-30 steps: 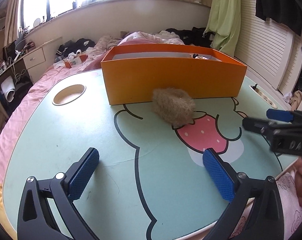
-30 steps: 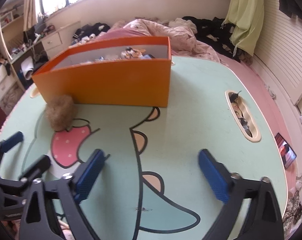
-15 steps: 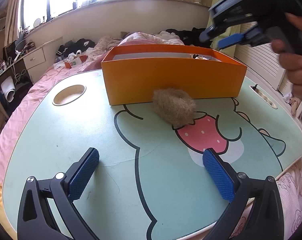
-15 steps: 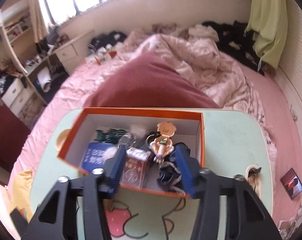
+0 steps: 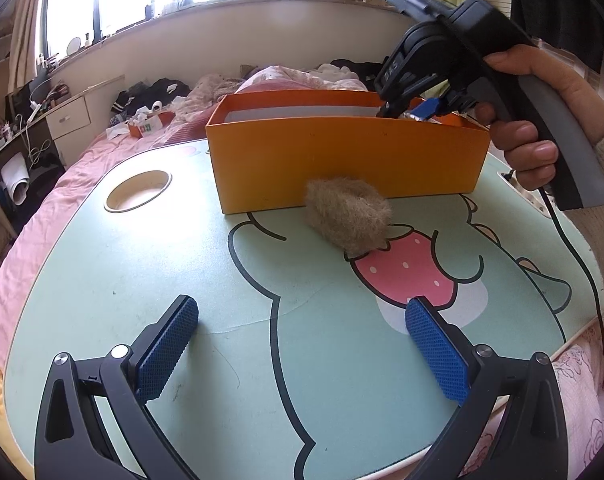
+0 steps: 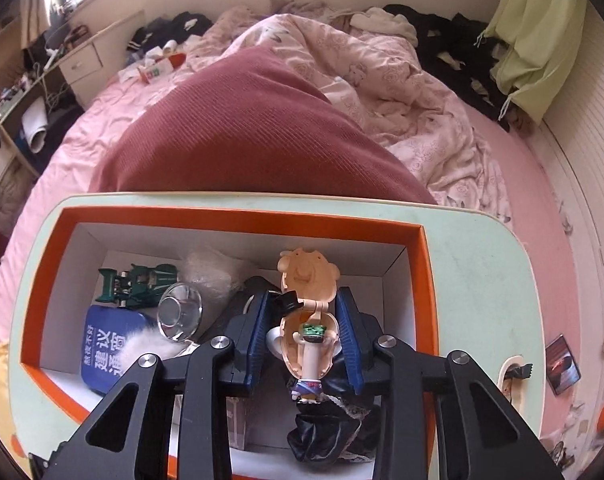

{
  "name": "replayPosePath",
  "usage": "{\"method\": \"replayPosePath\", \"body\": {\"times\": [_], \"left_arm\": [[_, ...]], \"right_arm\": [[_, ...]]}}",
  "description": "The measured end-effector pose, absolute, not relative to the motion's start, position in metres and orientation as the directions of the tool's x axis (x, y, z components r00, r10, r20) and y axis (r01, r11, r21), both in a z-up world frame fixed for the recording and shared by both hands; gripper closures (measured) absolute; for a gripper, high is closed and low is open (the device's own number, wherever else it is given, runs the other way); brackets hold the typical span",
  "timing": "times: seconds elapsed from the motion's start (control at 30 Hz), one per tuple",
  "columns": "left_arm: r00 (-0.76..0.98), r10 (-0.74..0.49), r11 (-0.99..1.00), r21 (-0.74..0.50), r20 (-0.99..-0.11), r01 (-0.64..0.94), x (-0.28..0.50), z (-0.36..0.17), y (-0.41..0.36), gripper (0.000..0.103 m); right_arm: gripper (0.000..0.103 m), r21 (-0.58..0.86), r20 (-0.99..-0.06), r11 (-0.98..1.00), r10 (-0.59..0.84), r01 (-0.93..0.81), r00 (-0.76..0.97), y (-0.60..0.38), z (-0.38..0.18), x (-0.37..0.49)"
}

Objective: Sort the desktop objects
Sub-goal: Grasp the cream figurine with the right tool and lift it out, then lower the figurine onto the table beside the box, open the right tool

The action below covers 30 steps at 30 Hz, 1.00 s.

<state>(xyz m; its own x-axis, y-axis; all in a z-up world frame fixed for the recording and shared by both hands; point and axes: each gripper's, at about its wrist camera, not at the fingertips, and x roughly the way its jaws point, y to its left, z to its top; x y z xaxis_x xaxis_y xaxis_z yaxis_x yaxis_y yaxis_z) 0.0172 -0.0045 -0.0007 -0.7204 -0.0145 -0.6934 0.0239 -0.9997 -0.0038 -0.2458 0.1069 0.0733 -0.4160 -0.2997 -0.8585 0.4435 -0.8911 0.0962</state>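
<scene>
An orange box (image 5: 342,160) stands on the mint cartoon table (image 5: 121,280); a tan furry pouch (image 5: 348,214) lies against its front wall. My left gripper (image 5: 302,344) is open and empty, low over the table's near side. My right gripper (image 6: 304,332) reaches down into the box (image 6: 237,216), its jaws narrowed on either side of a peach toy figure (image 6: 308,320); I cannot tell whether they grip it. It also shows in the left wrist view (image 5: 426,110), over the box's right end.
Inside the box lie a blue tin (image 6: 109,352), a green toy (image 6: 137,282), a glass cup (image 6: 179,316) and black cloth (image 6: 326,436). A round cup hole (image 5: 137,190) is at the table's far left. A bed with a maroon pillow (image 6: 241,132) lies behind.
My right gripper rose from the table's near side, moved over the box and went down into it, its jaws narrowing around the figure. My left gripper has not moved.
</scene>
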Motion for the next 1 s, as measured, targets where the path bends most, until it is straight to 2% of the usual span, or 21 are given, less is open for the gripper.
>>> {"method": "replayPosePath", "body": {"times": [0.17, 0.33, 0.47, 0.57, 0.7, 0.83, 0.87, 0.97, 1.0], "left_arm": [[-0.721, -0.014, -1.0, -0.004, -0.693, 0.024, 0.018, -0.001, -0.005, 0.0], [-0.721, -0.015, -1.0, -0.004, -0.693, 0.024, 0.017, -0.001, -0.006, 0.0], [-0.72, -0.014, -1.0, -0.004, -0.693, 0.023, 0.018, -0.001, -0.006, 0.0], [-0.721, -0.014, -1.0, -0.004, -0.693, 0.023, 0.018, -0.001, -0.007, 0.0], [-0.721, -0.013, -1.0, -0.004, -0.693, 0.022, 0.018, -0.001, -0.007, 0.0], [-0.721, -0.014, -1.0, -0.004, -0.693, 0.023, 0.019, -0.001, -0.006, 0.0], [-0.721, -0.014, -1.0, -0.003, -0.693, 0.023, 0.019, -0.001, -0.006, 0.0], [-0.721, -0.015, -1.0, -0.003, -0.693, 0.023, 0.019, -0.001, -0.006, 0.0], [-0.721, -0.015, -1.0, -0.003, -0.693, 0.023, 0.019, -0.001, -0.007, 0.0]], "right_arm": [[0.071, 0.112, -0.748, -0.886, -0.373, 0.45, -0.549, 0.129, 0.112, -0.218], [0.071, 0.17, -0.663, -0.827, -0.498, 0.535, -0.559, 0.16, 0.148, -0.156], [0.071, 0.213, -0.681, -0.776, -0.553, 0.593, -0.48, 0.176, 0.132, -0.113], [0.071, 0.19, -0.729, -0.766, -0.529, 0.614, -0.435, 0.174, 0.101, -0.095], [0.071, 0.187, -0.774, -0.779, -0.492, 0.598, -0.398, 0.163, 0.062, -0.1], [0.07, 0.176, -0.78, -0.812, -0.46, 0.556, -0.424, 0.16, 0.042, -0.111], [0.067, 0.194, -0.774, -0.814, -0.47, 0.548, -0.424, 0.164, 0.041, -0.112], [0.027, 0.254, -0.733, -0.805, -0.521, 0.536, -0.436, 0.184, 0.044, -0.102], [0.024, 0.255, -0.72, -0.806, -0.527, 0.534, -0.451, 0.189, 0.046, -0.099]]}}
